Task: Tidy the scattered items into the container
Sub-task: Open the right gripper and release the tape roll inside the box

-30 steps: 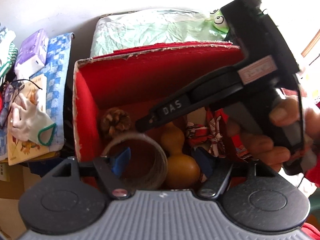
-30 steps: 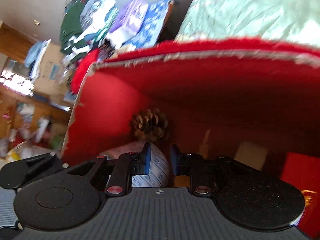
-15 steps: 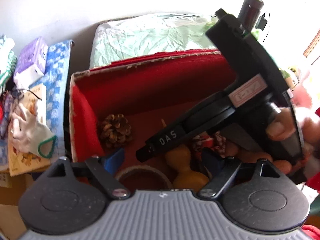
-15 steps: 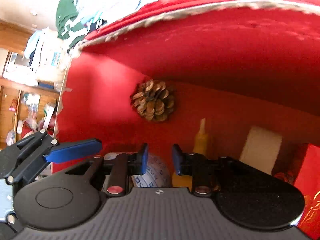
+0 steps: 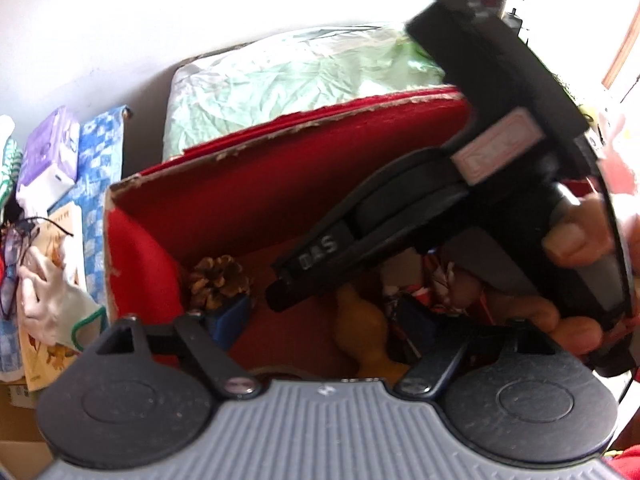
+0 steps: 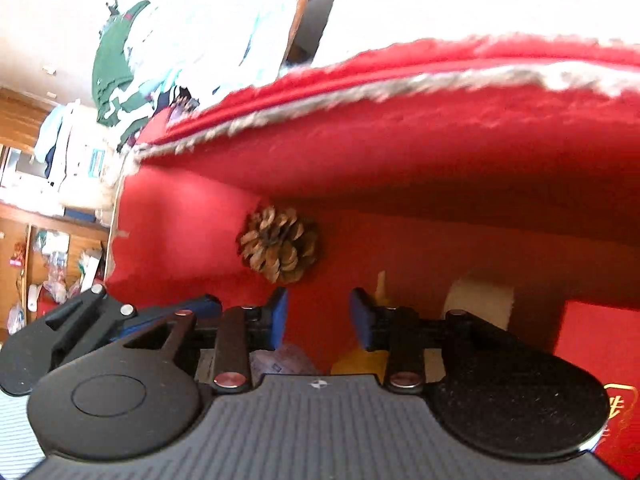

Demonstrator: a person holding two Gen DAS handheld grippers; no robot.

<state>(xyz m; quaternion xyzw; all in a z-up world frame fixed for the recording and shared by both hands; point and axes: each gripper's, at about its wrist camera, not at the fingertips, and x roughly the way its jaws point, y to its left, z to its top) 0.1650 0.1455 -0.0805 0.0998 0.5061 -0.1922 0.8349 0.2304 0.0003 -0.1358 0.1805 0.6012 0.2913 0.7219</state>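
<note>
A red box [image 5: 248,196] holds a pine cone [image 5: 218,280], a yellow gourd [image 5: 366,328] and a patterned cloth item [image 5: 436,280]. My left gripper [image 5: 320,320] is open and empty over the box's near side. My right gripper [image 6: 318,316] is inside the box, open and empty, above a tape roll [image 6: 282,360] that lies on the floor of the box. The right gripper's body shows in the left wrist view [image 5: 460,208], held by a hand. The pine cone [image 6: 280,244] and gourd [image 6: 360,356] also show in the right wrist view.
A pale green bundle [image 5: 300,76] lies behind the box. Left of it are a blue checked cloth [image 5: 100,160], a purple pack [image 5: 52,148], a white glove [image 5: 52,308] and a book. A red packet [image 6: 596,344] stands in the box at right.
My right gripper opened and let go of the tape roll, which now lies in the box. Both grippers have lifted and drawn back a little.
</note>
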